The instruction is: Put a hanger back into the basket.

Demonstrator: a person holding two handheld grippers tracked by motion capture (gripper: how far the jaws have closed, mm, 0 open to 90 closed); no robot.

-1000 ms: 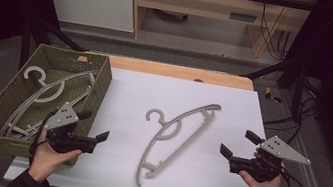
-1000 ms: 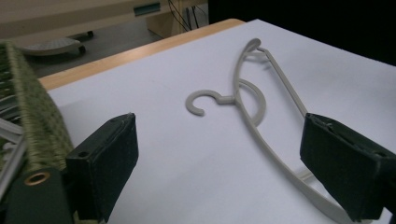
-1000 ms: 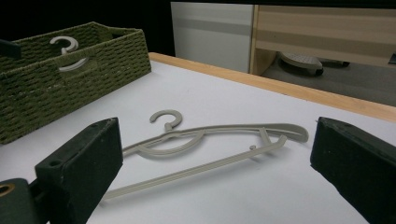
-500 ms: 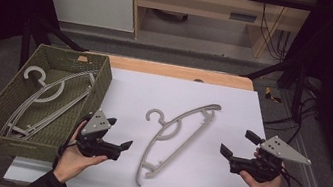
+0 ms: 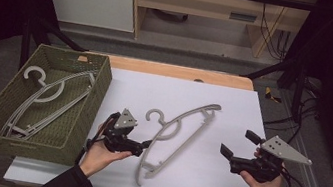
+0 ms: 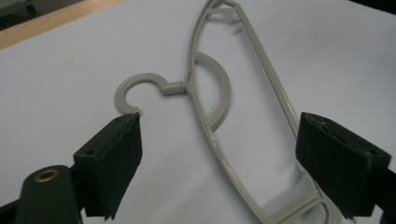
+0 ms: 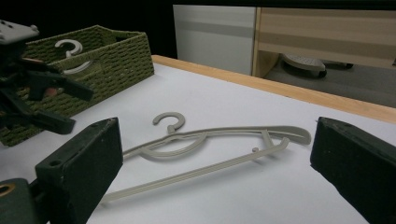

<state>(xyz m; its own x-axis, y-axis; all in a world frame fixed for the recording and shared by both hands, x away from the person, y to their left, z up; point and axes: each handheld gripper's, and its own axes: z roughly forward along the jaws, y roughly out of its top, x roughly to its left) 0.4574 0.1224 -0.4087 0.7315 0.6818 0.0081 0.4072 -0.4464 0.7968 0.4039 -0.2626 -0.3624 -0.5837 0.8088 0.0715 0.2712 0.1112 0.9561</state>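
My left gripper (image 5: 146, 144) is spread wide right at the grey hanger (image 5: 180, 126), jaws straddling its shoulder bar, nothing pinched yet. The hanger lies flat on the white table (image 5: 200, 185), just beside the woven basket (image 5: 82, 110). My right gripper (image 5: 237, 144) hangs released, well apart from the hanger.

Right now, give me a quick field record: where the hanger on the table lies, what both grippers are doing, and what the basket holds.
loose hanger: grey plastic hanger lying flat on the white table, hook toward the basket
left gripper: left gripper open, jaws wide on either side of the hanger's arm, not gripping
right gripper: right gripper open, well clear to the hanger's right, aimed at it
basket: green woven basket at the table's left edge
basket contents: grey hangers in the basket, number unclear
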